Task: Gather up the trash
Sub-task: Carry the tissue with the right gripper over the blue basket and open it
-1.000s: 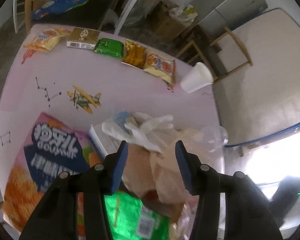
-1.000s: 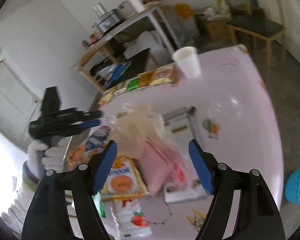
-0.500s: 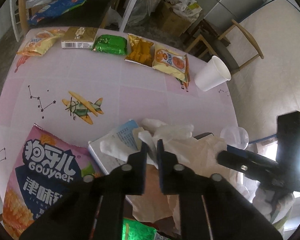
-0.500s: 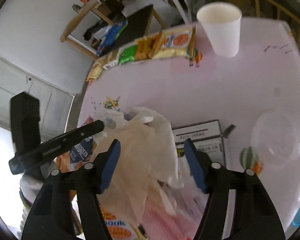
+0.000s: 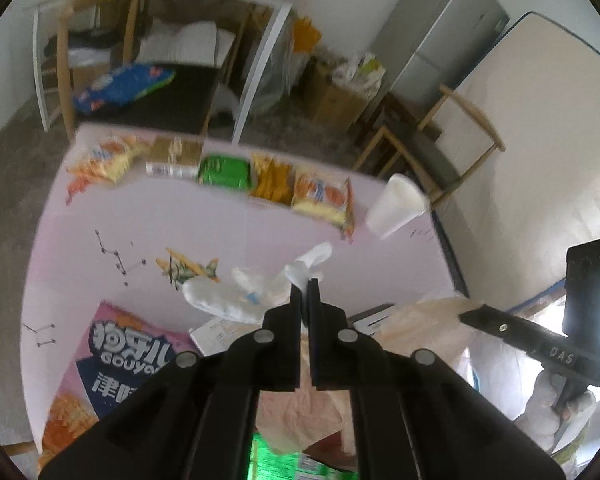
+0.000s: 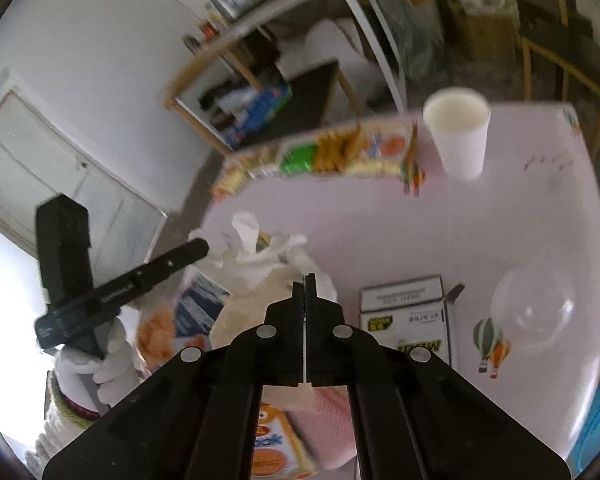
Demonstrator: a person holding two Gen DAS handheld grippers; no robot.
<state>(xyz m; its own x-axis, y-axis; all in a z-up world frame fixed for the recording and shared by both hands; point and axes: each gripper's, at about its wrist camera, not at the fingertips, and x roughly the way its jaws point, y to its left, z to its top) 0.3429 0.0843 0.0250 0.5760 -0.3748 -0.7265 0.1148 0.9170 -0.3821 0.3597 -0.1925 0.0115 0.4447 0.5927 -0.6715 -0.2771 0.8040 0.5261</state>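
A thin translucent plastic bag (image 5: 300,404) hangs between my two grippers over the pink table (image 5: 148,228). My left gripper (image 5: 305,285) is shut on its whitish handle (image 5: 300,272). My right gripper (image 6: 305,280) is shut on the bag's other rim (image 6: 260,292). Each gripper shows in the other's view: the right (image 5: 472,314), the left (image 6: 198,246). Snack packets lie under the bag: a pink Gouyaer bag (image 5: 112,364) and a biscuit packet (image 6: 276,448).
A white paper cup (image 6: 458,132) stands at the table's far side beside a row of snack packets (image 5: 228,172). A clear plastic lid (image 6: 540,304) and a white carton (image 6: 404,320) lie on the right. Chairs and a shelf stand behind.
Both grippers went from open to shut on the bag's rim, the left first, then the right. The bag has been lifted and spread between them.
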